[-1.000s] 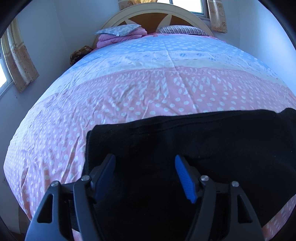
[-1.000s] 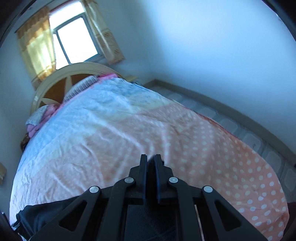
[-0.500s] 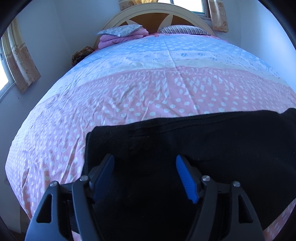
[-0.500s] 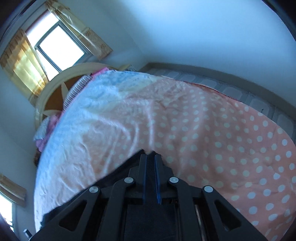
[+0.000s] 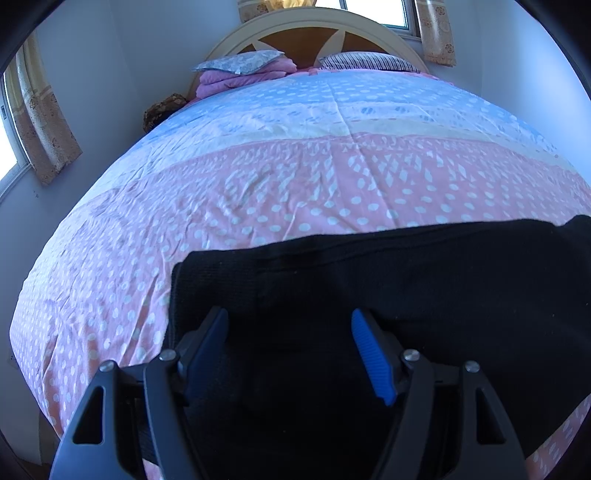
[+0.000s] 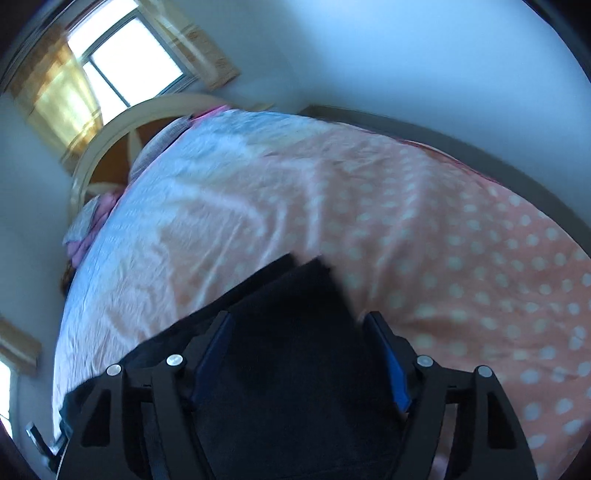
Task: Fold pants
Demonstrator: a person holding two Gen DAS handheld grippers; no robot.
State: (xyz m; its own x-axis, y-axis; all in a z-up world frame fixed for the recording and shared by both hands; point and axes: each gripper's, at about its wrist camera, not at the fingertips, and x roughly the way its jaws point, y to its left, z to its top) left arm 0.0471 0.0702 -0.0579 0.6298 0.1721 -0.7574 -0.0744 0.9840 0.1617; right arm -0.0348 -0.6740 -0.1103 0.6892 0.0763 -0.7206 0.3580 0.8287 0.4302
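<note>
Black pants (image 5: pixel 406 280) lie flat across the near end of the bed, stretching from left of centre to the right edge of the left wrist view. My left gripper (image 5: pixel 290 325) is open, its blue-padded fingers spread just above the pants' left end. In the right wrist view the pants' (image 6: pixel 295 332) other end lies under my right gripper (image 6: pixel 299 325), which is open with the dark cloth showing between its fingers. That view is tilted and motion-blurred.
The bed has a pink and blue dotted cover (image 5: pixel 314 166). Pillows and a folded pink blanket (image 5: pixel 243 70) lie by the wooden headboard (image 5: pixel 314 33). Curtained windows (image 6: pixel 129 70) and pale walls surround it. Floor shows beyond the bed's right side (image 6: pixel 461 144).
My right gripper was shut and has opened over the pants' end while the view rolled. My left gripper stayed open and barely moved.
</note>
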